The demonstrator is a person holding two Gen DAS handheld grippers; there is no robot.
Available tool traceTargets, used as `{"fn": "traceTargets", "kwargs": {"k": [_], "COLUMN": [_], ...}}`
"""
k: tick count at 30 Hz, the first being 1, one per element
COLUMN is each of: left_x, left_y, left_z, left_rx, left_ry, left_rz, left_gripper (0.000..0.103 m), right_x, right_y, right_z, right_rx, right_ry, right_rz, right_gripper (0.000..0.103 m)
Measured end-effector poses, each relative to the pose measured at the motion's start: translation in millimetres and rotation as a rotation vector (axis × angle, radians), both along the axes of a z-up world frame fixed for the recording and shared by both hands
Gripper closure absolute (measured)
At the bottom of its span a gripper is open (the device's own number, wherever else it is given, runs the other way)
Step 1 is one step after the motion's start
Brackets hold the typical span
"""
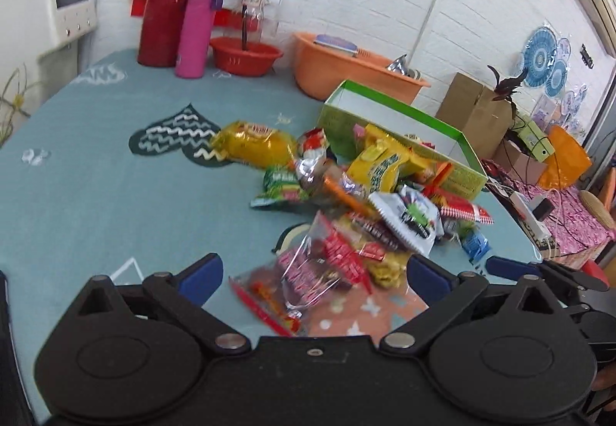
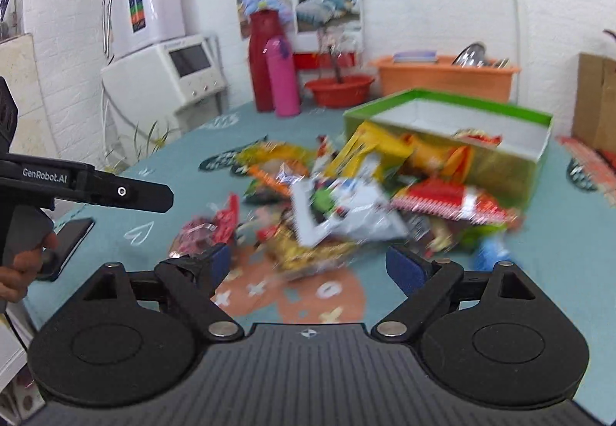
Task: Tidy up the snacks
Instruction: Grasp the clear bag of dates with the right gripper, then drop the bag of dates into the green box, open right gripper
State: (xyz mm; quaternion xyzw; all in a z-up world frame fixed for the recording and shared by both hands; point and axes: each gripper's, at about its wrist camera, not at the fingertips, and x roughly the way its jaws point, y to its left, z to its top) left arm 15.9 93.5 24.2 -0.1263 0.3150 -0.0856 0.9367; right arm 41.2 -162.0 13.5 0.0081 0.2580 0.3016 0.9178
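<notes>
We note a counter (image 1: 96, 175) covered in teal cloth, carrying the whole arrangement. Toward its far right stands a green box (image 1: 419, 118), open at the top with a white interior; at least one packet lies inside it, seen from the right wrist view, though blur prevents us naming it. At the far edge we record an orange basin (image 1: 338, 71), a red thermos jug (image 1: 169, 6), a red basket (image 1: 244, 54) and a pink bottle (image 1: 194, 33), the bottle just beside the jug. The snack pile (image 1: 365, 195) lies on the counter against the near side of the box, spreading toward us; within it we identify a yellow packet (image 1: 254, 145) at the far left of the heap, a white packet (image 1: 412, 218) near the middle, and a clear bag of red sweets (image 1: 319, 272) nearest. The left gripper (image 1: 313, 274) hangs over that clear bag with its fingers spread wide, holding nothing. The right gripper (image 2: 310, 266) sits at the near edge of the pile, fingers likewise spread and empty.
</notes>
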Motion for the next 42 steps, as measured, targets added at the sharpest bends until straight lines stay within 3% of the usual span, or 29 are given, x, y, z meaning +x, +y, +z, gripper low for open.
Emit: {"fn": "traceTargets", "kwargs": {"k": [5, 8, 9, 10, 14, 15, 16, 18, 22, 26, 27, 28, 29, 30, 32, 38, 42], "left_x": [32, 51, 54, 54, 34, 29, 24, 21, 29, 37, 41, 44, 45, 44, 36, 19, 41], "left_y": [23, 27, 27, 28, 25, 25, 25, 28, 25, 12, 10, 8, 7, 6, 2, -14, -36], "left_z": [-8, -18, -22, -28, -40, -40, -39, -36, -33, -35, -38, -43, -47, -47, -40, 7, 35], "left_rx": [-0.073, -0.106, -0.118, -0.144, -0.25, -0.253, -0.239, -0.203, -0.215, -0.163, -0.162, -0.164, -0.187, -0.2, -0.181, -0.131, -0.108], "left_ry": [0.023, 0.092, 0.119, 0.149, 0.189, 0.184, 0.173, 0.148, 0.152, 0.151, 0.166, 0.19, 0.197, 0.197, 0.182, 0.048, -0.028], "left_rz": [-0.089, -0.136, -0.151, -0.169, -0.248, -0.244, -0.227, -0.187, -0.2, -0.222, -0.225, -0.235, -0.247, -0.245, -0.231, -0.253, -0.298], "left_gripper": [0.0, 0.0, 0.018, 0.024, 0.024, 0.019, 0.01, 0.004, 0.004, 0.005, 0.019, 0.049, 0.052, 0.054, 0.054, 0.054, 0.054], "right_x": [-4, -10, -13, -13, -8, -6, -5, -2, 3, 7, 8, 10, 11, 12, 12, -2, 8], "right_y": [23, 38, 42, 45, 51, 52, 52, 53, 58, 65, 67, 69, 71, 73, 74, 58, 42], "right_z": [-15, -20, -21, -22, -26, -28, -29, -31, -33, -35, -35, -36, -38, -40, -39, -9, 15], "right_rx": [0.06, 0.065, 0.059, 0.056, 0.033, 0.03, 0.032, 0.033, 0.031, 0.046, 0.048, 0.046, 0.04, 0.034, 0.032, 0.074, 0.094], "right_ry": [0.117, 0.138, 0.141, 0.142, 0.161, 0.166, 0.173, 0.178, 0.177, 0.185, 0.184, 0.177, 0.165, 0.145, 0.139, 0.03, -0.071], "right_rz": [0.064, 0.1, 0.109, 0.114, 0.106, 0.106, 0.106, 0.105, 0.114, 0.128, 0.129, 0.132, 0.14, 0.14, 0.148, 0.168, 0.139], "right_gripper": [0.0, 0.0, 0.0, 0.0, 0.0, 0.0, 0.0, 0.0, 0.0, 0.0, 0.0, 0.0, 0.0, 0.018, 0.024, 0.025, 0.025]}}
